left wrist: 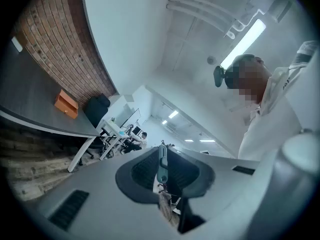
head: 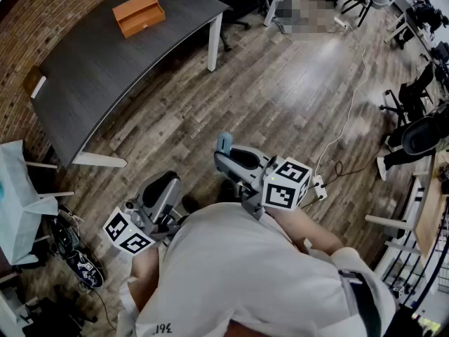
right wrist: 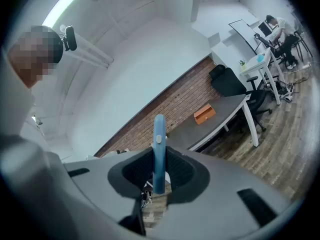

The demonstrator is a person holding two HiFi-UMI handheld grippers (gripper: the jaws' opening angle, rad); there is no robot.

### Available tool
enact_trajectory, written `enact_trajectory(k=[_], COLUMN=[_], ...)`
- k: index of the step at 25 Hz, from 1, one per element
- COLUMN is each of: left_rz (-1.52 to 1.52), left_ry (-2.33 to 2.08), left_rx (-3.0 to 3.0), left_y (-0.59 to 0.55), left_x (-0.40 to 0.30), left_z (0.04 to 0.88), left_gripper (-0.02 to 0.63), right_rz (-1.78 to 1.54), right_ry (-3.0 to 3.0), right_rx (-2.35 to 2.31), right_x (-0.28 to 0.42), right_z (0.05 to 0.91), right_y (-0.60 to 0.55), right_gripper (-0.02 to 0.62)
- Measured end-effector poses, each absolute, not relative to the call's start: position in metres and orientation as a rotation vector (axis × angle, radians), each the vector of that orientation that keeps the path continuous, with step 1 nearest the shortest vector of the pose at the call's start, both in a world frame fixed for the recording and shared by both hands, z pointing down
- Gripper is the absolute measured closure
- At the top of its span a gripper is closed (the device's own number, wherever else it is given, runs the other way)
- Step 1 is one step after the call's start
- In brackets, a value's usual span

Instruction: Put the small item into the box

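Your right gripper point(right wrist: 158, 181) is clamped narrow on the slim blue small item point(right wrist: 159, 139), which sticks out past its jaws, your left gripper point(left wrist: 162, 178) is pinched almost closed on a thin grey-teal strip point(left wrist: 162, 160), and the orange box point(head: 139, 12) sits on the tabletop point(head: 98, 69) well ahead of both.

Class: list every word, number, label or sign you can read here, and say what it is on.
No text reads clearly.
White shirt: small dark print near its edge, too distorted to read.
Left marker cube, right marker cube: black square patterns, no letters.
Orange box: no print visible.
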State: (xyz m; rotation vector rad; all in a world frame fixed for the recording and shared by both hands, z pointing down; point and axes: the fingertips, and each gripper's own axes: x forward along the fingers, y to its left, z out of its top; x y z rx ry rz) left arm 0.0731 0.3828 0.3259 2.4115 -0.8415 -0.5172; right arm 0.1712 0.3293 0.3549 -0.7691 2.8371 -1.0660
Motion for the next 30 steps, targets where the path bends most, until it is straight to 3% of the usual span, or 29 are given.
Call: enact_trajectory(k=[30], left_rz=[-0.519], left_ry=[-0.857], left_rx=[2.391], left_y=[0.373], left_x=[0.087], left_z=[0.333], left_gripper=[0.549], right_rz=[-1.073], right_ry=[2.859], right_rx=[-0.764], right_x=[0.183], right_z=[0.362], right_y=[0.322], right_gripper=[0.514])
